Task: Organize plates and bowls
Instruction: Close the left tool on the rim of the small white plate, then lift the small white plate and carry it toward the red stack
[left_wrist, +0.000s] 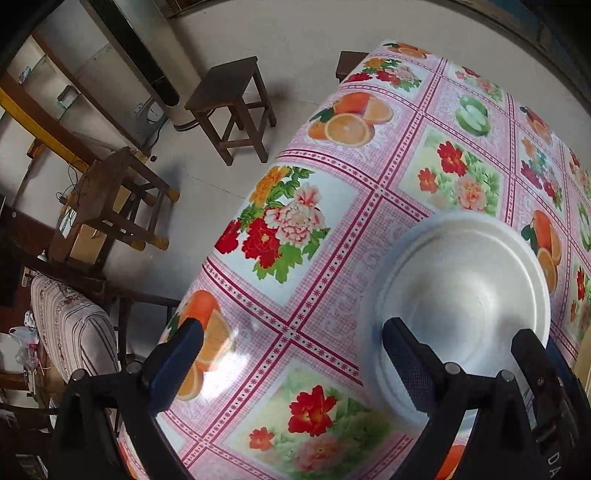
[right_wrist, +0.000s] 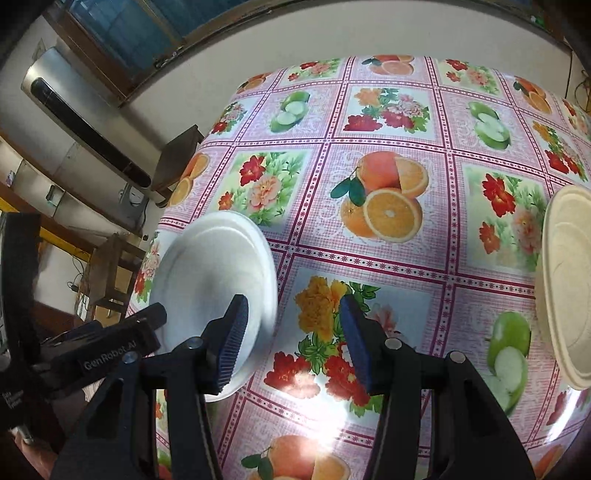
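left gripper (left_wrist: 291, 354) spread over tablecloth | right gripper (right_wrist: 291, 332) apparently near white plate (right_wrist: 207, 273)

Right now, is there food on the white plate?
No, the white plate shows only its bare white surface on the flowery tablecloth.

The counter (right_wrist: 388, 258) wears a shiny pink cloth with a grid of dark pink lines. Each square has a picture: cut oranges, green apples, or red and pink flowers. Bright light shines off the cloth at the near edge.

A white plate (right_wrist: 210, 280) lies on the counter near its left edge, next to a square with yellow and red flowers. In the left wrist view the white plate (left_wrist: 461, 295) looks round with a raised ring inside its rim.

A cream plate (right_wrist: 565, 280) lies on the counter at the far right, well apart from the white one. Part of it is cut off by the picture's edge. A green apple square sits just beside it.
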